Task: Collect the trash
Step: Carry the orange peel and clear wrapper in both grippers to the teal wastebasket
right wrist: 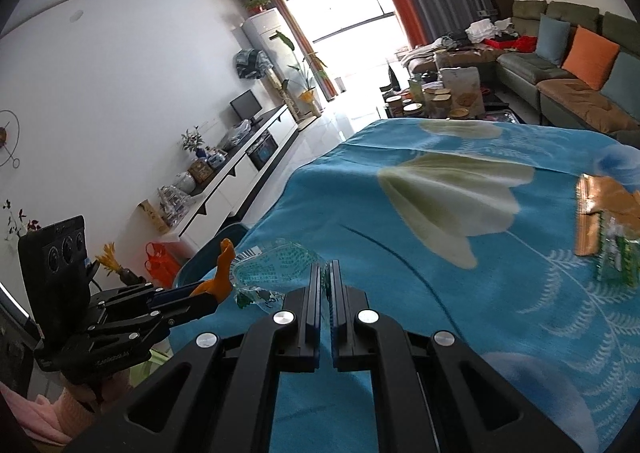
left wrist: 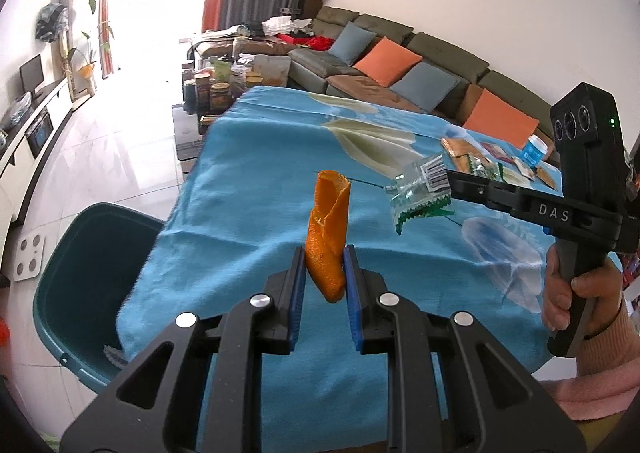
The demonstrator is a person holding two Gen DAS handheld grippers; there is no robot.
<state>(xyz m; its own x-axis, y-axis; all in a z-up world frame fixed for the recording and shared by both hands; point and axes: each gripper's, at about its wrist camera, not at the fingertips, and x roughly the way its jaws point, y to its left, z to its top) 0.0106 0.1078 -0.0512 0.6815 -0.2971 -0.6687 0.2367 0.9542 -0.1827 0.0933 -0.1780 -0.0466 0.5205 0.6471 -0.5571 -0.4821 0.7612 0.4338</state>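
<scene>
My left gripper is shut on a curled orange peel, held upright above the blue cloth-covered table near its left edge. The peel also shows in the right wrist view. My right gripper is shut on a clear plastic wrapper with green print and a barcode. The wrapper shows in the left wrist view in the air above the table. A teal trash bin stands on the floor left of the table, below the left gripper; its rim shows in the right wrist view.
More wrappers and a blue-lidded tub lie at the table's far right, and wrappers show in the right wrist view. A sofa with cushions stands behind. A low table with jars is beyond the far edge.
</scene>
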